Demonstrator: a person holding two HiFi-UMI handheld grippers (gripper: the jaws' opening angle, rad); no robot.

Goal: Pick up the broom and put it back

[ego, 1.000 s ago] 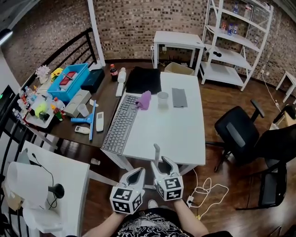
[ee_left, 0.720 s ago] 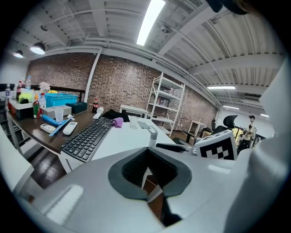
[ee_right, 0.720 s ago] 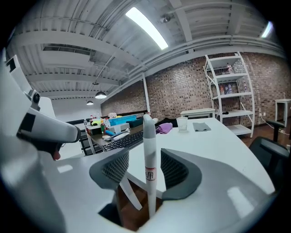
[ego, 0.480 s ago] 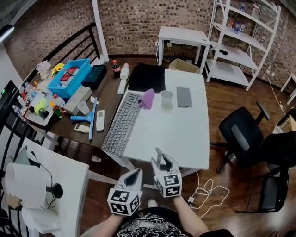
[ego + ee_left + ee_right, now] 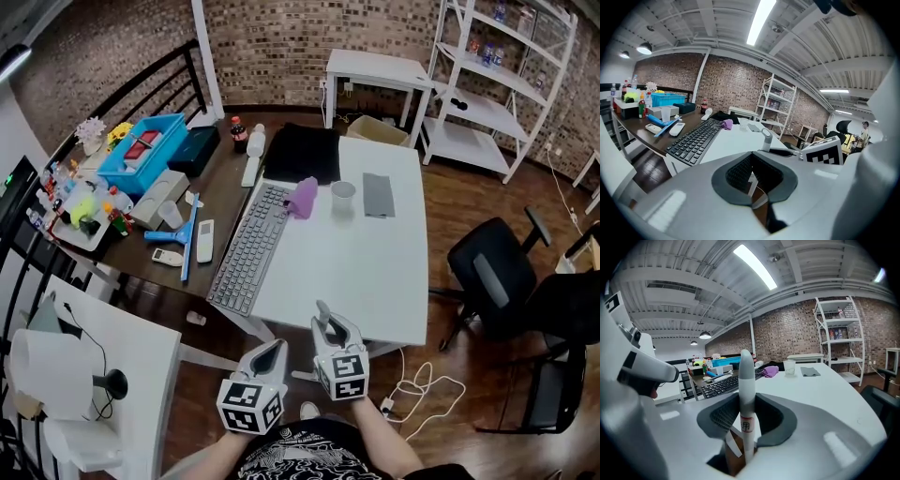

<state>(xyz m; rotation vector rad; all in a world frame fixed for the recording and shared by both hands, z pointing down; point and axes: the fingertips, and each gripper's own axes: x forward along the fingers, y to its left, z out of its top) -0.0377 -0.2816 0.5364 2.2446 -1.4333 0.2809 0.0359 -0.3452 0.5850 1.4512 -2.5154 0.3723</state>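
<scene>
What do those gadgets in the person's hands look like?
The left gripper and right gripper are smooth white plastic shells, each with two curved jaws lined with dark ribbed pads. A cube of black-and-white square markers sits at the back of each. No cables show. The person wears a black top with a white pattern.

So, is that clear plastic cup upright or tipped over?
Upright: the clear plastic cup stands mouth up on the white table.

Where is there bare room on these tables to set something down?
The near half of the white table is bare, bordered by the keyboard on its left and the cup and grey cloth beyond. The dark table to the left is crowded around the blue bin.
</scene>
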